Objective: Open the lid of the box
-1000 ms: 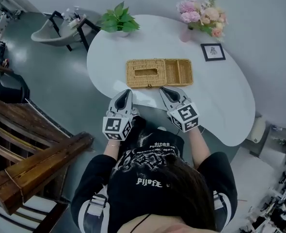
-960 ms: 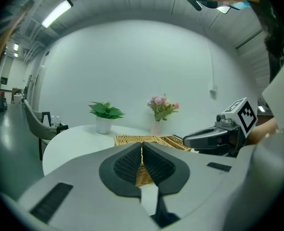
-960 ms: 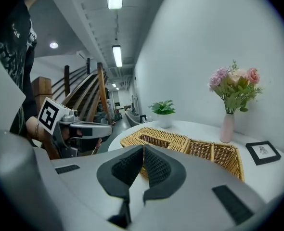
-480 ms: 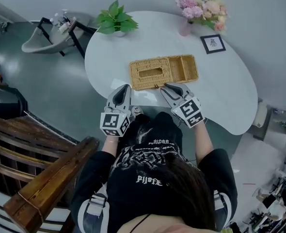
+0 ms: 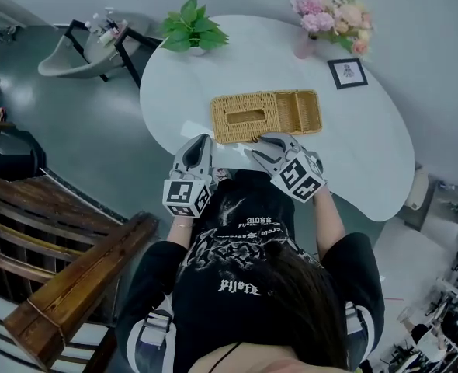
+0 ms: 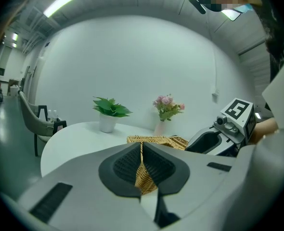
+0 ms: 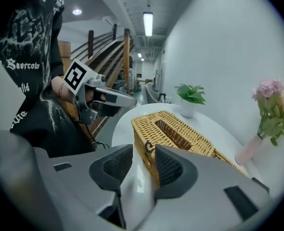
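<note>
1. Head view: both hands hold their tools at the white table's (image 5: pixel 353 169) near edge, aimed at the wicker box (image 5: pixel 265 115), which sits mid-table with its lid down.
2. Left gripper (image 5: pixel 204 141): nearly level, jaws together, empty.
3. Right gripper (image 5: pixel 265 144): tilted down; its jaws have just been opening and stand apart, nothing between them, just short of the box's dark latch (image 7: pixel 148 147).
4. Black shirt (image 7: pixel 26 81) print reads "Saercow".

Your box (image 5: pixel 248 115): woven wicker, rough, matt. Table (image 5: pixel 361 158): smooth, glossy white. Your right gripper (image 7: pixel 143 152): matt grey plastic, ribbed black pads (image 7: pixel 117 166).
</note>
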Available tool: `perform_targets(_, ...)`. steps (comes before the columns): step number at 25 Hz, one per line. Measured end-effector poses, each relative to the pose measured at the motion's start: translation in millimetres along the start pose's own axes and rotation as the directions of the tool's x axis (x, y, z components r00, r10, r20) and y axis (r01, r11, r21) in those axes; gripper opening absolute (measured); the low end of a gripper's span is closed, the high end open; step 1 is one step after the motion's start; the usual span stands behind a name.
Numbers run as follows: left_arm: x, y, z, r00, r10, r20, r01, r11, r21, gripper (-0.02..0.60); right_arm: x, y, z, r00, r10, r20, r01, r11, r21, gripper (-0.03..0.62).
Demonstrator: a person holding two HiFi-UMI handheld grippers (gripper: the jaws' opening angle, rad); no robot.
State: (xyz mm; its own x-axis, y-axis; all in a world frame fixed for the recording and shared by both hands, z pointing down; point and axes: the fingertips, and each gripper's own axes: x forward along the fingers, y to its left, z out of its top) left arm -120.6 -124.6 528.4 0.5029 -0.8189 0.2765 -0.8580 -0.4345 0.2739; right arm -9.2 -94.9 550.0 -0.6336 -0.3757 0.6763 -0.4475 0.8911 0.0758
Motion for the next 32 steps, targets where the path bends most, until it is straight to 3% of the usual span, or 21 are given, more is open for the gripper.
perform_targets(5, 4, 6, 10, 0.999, 0.042, 0.011, -0.042, 0.999, -0.003, 0.026, 8, -5, 5, 0.998, 0.041, -0.043, -0.044, 0.995, -0.089, 0.159)
perform_targets(11, 4, 5, 20, 0.997, 0.068, 0.041, -0.067, 0.998, -0.018, 0.026, 9, -7, 2, 0.990, 0.074, -0.122, -0.095, 0.979, -0.181, 0.041)
perform_targets(22, 10, 10, 16, 0.991, 0.125, 0.045, -0.124, 0.992, -0.022, 0.026, 8, -9, 3, 0.972, 0.153, -0.178, -0.193, 0.953, -0.235, 0.035)
perform_targets(32, 16, 25, 17, 0.988, 0.155, 0.025, -0.155, 0.988, -0.013, 0.026, -1, -17, 20, 0.969, 0.164, -0.186, -0.216, 0.927, -0.308, 0.034)
